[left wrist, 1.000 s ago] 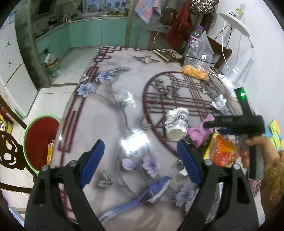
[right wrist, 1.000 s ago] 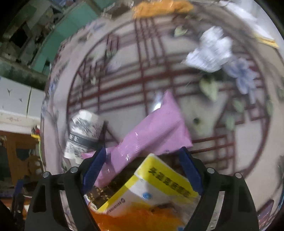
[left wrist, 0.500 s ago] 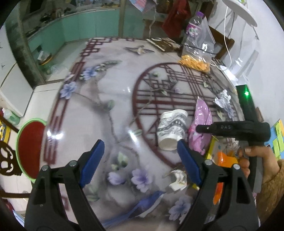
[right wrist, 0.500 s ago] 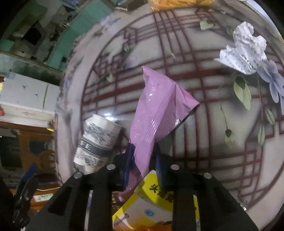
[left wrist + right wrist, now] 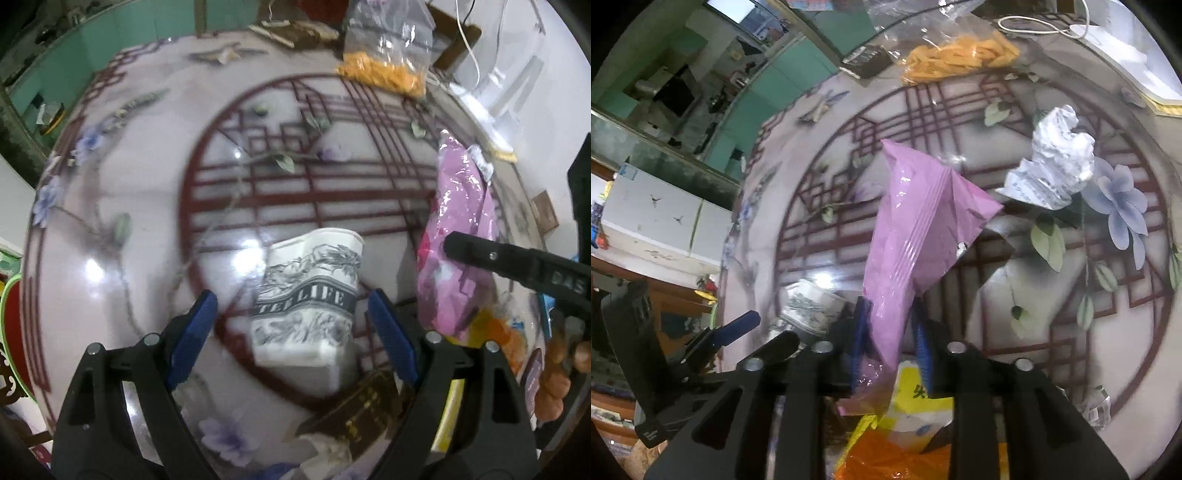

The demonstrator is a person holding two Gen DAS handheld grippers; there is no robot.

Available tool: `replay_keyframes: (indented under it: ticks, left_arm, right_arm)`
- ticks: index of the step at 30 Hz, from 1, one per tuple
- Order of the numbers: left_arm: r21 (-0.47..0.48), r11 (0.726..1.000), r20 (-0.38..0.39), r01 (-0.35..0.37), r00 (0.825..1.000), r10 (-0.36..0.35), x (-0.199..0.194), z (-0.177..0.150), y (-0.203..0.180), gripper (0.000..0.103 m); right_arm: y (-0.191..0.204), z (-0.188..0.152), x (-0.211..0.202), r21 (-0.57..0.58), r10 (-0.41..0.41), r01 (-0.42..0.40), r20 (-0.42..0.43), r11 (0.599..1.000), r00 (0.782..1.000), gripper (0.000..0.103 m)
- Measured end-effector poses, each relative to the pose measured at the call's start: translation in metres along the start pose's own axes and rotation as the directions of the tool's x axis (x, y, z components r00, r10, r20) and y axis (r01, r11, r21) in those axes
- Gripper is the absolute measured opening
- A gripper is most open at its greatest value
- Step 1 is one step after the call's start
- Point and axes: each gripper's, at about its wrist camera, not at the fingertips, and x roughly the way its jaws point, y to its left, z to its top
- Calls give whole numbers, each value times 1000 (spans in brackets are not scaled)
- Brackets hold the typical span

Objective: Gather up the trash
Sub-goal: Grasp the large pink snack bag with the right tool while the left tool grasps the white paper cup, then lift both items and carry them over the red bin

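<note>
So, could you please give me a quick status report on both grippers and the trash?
Left hand-held gripper open, straddling crushed printed paper cup. Right hand-held gripper opening, pink plastic wrapper between its jaws. Crumpled white paper waits beyond.

A crumpled white paper cup with grey ink-style printing lies on its side on the worktop, and its dark band carries pale capitals that read "LIFE", with partly hidden letters before them that look like "TER". The black plastic arm of the right claw bears raised letters "DAS" near the picture's right edge. A yellow and white cardboard box shows dark Chinese characters, cut off and too blurred to read. The crumpled white paper wad carries fine print, illegible.
</note>
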Motion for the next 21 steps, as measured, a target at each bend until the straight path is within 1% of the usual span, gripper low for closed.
replay_keyframes:
  ticks: [1, 3, 5, 6, 7, 8, 9, 10, 11, 14, 15, 16, 17, 18, 19, 21]
  left_arm:
    - [6, 1000, -11, -4, 1000, 4, 5, 1, -1, 81]
    - [17, 1000, -30, -20, 999, 21, 15, 3, -2, 81]
    - [1, 1000, -45, -23, 999, 23, 21, 3, 3, 80]
    - [-12, 1000, -50, -18, 999, 18, 23, 3, 5, 74]
    - [-25, 1000, -55, -18, 998, 16, 25, 2, 9, 70]
    - [-26, 999, -40, -32, 999, 31, 22, 2, 11, 60]
    - [-24, 999, -38, -35, 999, 34, 21, 2, 11, 59]
    - [-32, 999, -40, -30, 999, 29, 21, 3, 14, 59]
    - [-50, 999, -36, -21, 999, 19, 18, 2, 18, 58]
    - [-77, 997, -11, -21, 1000, 20, 8, 0, 27, 58]
    - [-82, 996, 5, -22, 1000, 22, 1, -1, 31, 58]
    - [-85, 996, 19, -24, 999, 25, -6, -3, 33, 58]
    - [-88, 996, 34, -26, 999, 29, -13, -5, 36, 58]
    - [-89, 996, 45, -27, 998, 31, -19, -6, 37, 58]
    - [-92, 995, 61, -29, 998, 35, -27, -8, 39, 58]
    - [-99, 994, 90, -35, 995, 44, -42, -12, 43, 58]
  right_arm:
    - [-1, 0, 2, 3, -21, 21, 2, 1000, 1000, 66]
    - [-2, 0, 1, -1, -42, 42, 16, 999, 999, 66]
    - [-3, 0, 4, 1, -44, 44, 12, 999, 999, 66]
    - [-3, 0, 5, 1, -51, 51, 6, 999, 999, 66]
    - [-4, 0, 6, 4, -57, 57, 1, 998, 998, 66]
    - [-4, 0, 9, 11, -60, 60, -4, 998, 998, 66]
    - [-5, 0, 10, 20, -56, 56, -12, 998, 998, 67]
    - [-4, 0, 12, 24, -57, 57, -20, 998, 998, 71]
    - [-3, 0, 17, 24, -65, 66, -37, 998, 997, 73]
    - [0, -3, 31, 7, -81, 82, -81, 997, 993, 72]
    - [2, -4, 34, -5, -77, 77, -83, 997, 994, 60]
    - [4, -5, 36, -14, -79, 79, -82, 997, 993, 44]
    - [5, -5, 36, -23, -80, 78, -78, 997, 994, 35]
    - [6, -5, 35, -12, -51, 50, -79, 999, 996, 21]
    - [8, -5, 32, -10, -41, 40, -71, 999, 997, 19]
    - [18, -5, 20, -38, -27, 26, -29, 999, 999, 18]
